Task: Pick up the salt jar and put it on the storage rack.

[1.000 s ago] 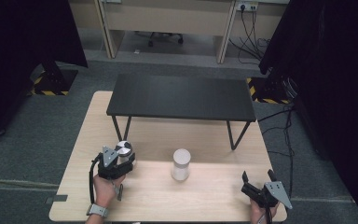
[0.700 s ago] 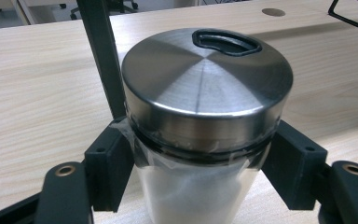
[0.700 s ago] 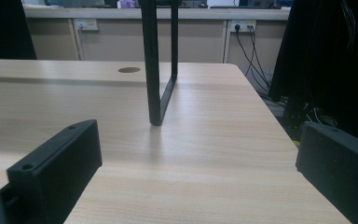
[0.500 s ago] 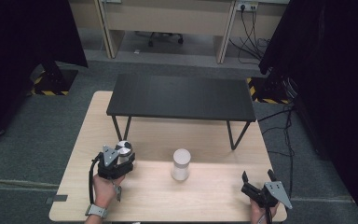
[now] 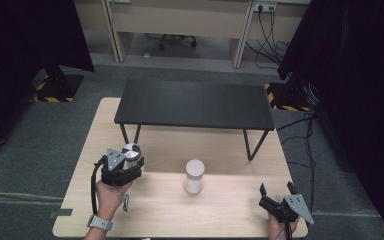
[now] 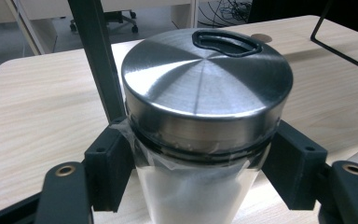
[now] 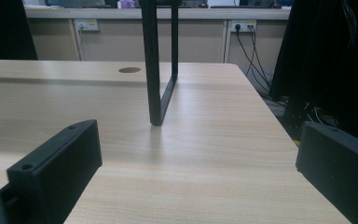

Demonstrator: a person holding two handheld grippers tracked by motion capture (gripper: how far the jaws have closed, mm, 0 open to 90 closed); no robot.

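A clear shaker jar with a brushed steel lid and white contents sits between the jaws of my left gripper, which is shut on it just below the lid. In the high view the left gripper holds this jar a little above the left part of the wooden table. A second, white cylindrical jar stands upright on the table's middle, apart from both grippers. My right gripper rests at the front right corner; in the right gripper view its jaws stand wide with nothing between them.
A low black table stands on the far half of the wooden table, its thin metal legs reaching down to the wood. One leg rises just behind the held jar. A round cable hole lies near the far edge.
My left gripper has risen a little with the steel-lidded jar in it. The right gripper and the white jar have stayed in place.
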